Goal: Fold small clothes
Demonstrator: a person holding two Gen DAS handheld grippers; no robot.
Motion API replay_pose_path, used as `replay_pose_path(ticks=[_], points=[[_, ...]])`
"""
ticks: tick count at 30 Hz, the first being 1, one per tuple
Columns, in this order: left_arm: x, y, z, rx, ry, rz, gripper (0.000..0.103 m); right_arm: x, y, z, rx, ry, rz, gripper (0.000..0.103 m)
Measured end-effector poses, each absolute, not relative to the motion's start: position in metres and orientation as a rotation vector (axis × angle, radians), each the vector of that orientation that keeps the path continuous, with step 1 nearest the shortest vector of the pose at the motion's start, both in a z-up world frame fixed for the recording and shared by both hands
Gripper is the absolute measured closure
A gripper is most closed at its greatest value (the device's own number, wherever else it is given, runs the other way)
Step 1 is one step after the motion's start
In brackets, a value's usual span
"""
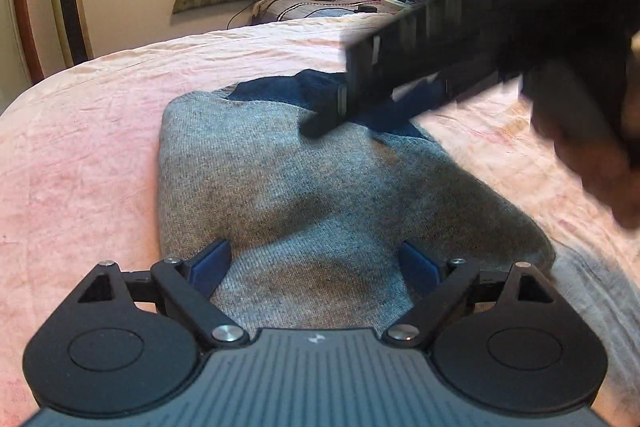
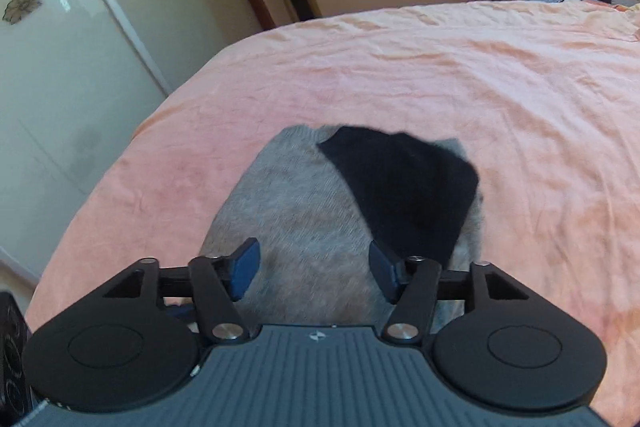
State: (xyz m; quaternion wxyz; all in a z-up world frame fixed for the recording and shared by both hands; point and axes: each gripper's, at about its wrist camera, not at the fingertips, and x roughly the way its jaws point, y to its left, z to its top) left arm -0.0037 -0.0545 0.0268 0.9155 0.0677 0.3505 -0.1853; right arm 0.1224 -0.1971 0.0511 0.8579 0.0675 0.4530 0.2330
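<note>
Grey knit (image 1: 280, 187) w/ navy part (image 2: 400, 187) lies on pink bed (image 1: 80, 167). Both grippers, left (image 1: 316, 267) and right (image 2: 314, 271), spread, empty. Knit soft, light; probably best pinched at edges.

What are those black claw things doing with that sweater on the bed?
A person is folding a small grey garment with a dark blue part on the pink bedspread, holding a gripper in each hand. The left gripper and right gripper hover open above the folded cloth, gripping nothing.
</note>
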Motion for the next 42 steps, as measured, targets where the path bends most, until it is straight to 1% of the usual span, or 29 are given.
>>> replay_pose_path(ticks=[1, 2, 4, 5, 7, 8, 9, 10, 11, 12, 13, 15, 16, 20, 21, 23, 25, 28, 36, 42], points=[[-0.004, -0.057, 0.027, 0.143, 0.722, -0.382, 0.01, 0.121, -0.195, 0.04, 0.098, 0.934, 0.481, 0.039], [-0.004, -0.057, 0.027, 0.149, 0.724, -0.38, 0.01, 0.115, -0.196, 0.035, 0.073, 0.877, 0.504, 0.038], [-0.005, -0.056, 0.028, 0.149, 0.728, -0.38, 0.01, 0.116, -0.203, 0.04, 0.127, 0.896, 0.488, 0.039], [-0.005, -0.054, 0.029, 0.144, 0.731, -0.379, 0.01, 0.114, -0.205, 0.046, 0.14, 0.909, 0.469, 0.041], [-0.006, -0.05, 0.035, 0.122, 0.736, -0.366, 0.01, 0.101, -0.21, 0.059, 0.155, 0.889, 0.429, 0.041], [-0.01, -0.045, 0.039, 0.101, 0.734, -0.358, 0.01, 0.09, -0.213, 0.065, 0.16, 0.857, 0.422, 0.037], [-0.017, -0.04, 0.045, 0.079, 0.723, -0.349, 0.01, 0.076, -0.218, 0.071, 0.163, 0.819, 0.418, 0.028], [-0.027, -0.033, 0.052, 0.063, 0.698, -0.343, 0.01, 0.06, -0.222, 0.075, 0.166, 0.783, 0.409, 0.022], [-0.038, -0.026, 0.056, 0.054, 0.672, -0.336, 0.01, 0.043, -0.226, 0.078, 0.164, 0.754, 0.396, 0.005], [-0.048, -0.019, 0.06, 0.052, 0.654, -0.315, 0.009, 0.027, -0.23, 0.078, 0.161, 0.729, 0.384, 0.0], [-0.058, -0.013, 0.062, 0.055, 0.643, -0.284, 0.009, 0.012, -0.233, 0.076, 0.155, 0.721, 0.376, 0.0], [-0.077, -0.003, 0.06, 0.036, 0.651, -0.224, 0.005, -0.016, -0.237, 0.066, 0.143, 0.74, 0.324, 0.0], [-0.085, 0.002, 0.056, 0.009, 0.664, -0.195, 0.005, -0.028, -0.237, 0.059, 0.138, 0.757, 0.285, 0.0], [-0.097, 0.01, 0.03, -0.088, 0.77, -0.114, 0.005, -0.055, -0.223, 0.026, 0.098, 0.833, 0.189, 0.0], [-0.093, 0.009, 0.023, -0.095, 0.804, -0.102, 0.004, -0.058, -0.215, 0.021, 0.059, 0.813, 0.162, 0.0], [-0.095, 0.002, 0.02, -0.041, 0.791, -0.079, 0.003, -0.058, -0.199, 0.018, -0.012, 0.807, 0.12, 0.0], [-0.09, -0.001, 0.017, -0.03, 0.816, -0.073, 0.0, -0.054, -0.191, 0.017, -0.035, 0.814, 0.091, 0.0], [-0.087, -0.006, 0.016, -0.017, 0.823, -0.044, 0.0, -0.05, -0.194, 0.018, -0.005, 0.836, 0.078, 0.0], [-0.073, -0.01, 0.021, -0.009, 0.922, -0.01, 0.0, -0.048, -0.191, 0.018, 0.001, 0.858, 0.044, 0.0], [-0.074, -0.012, 0.021, 0.009, 0.924, -0.009, 0.0, -0.047, -0.191, 0.018, 0.004, 0.86, 0.039, 0.0]])
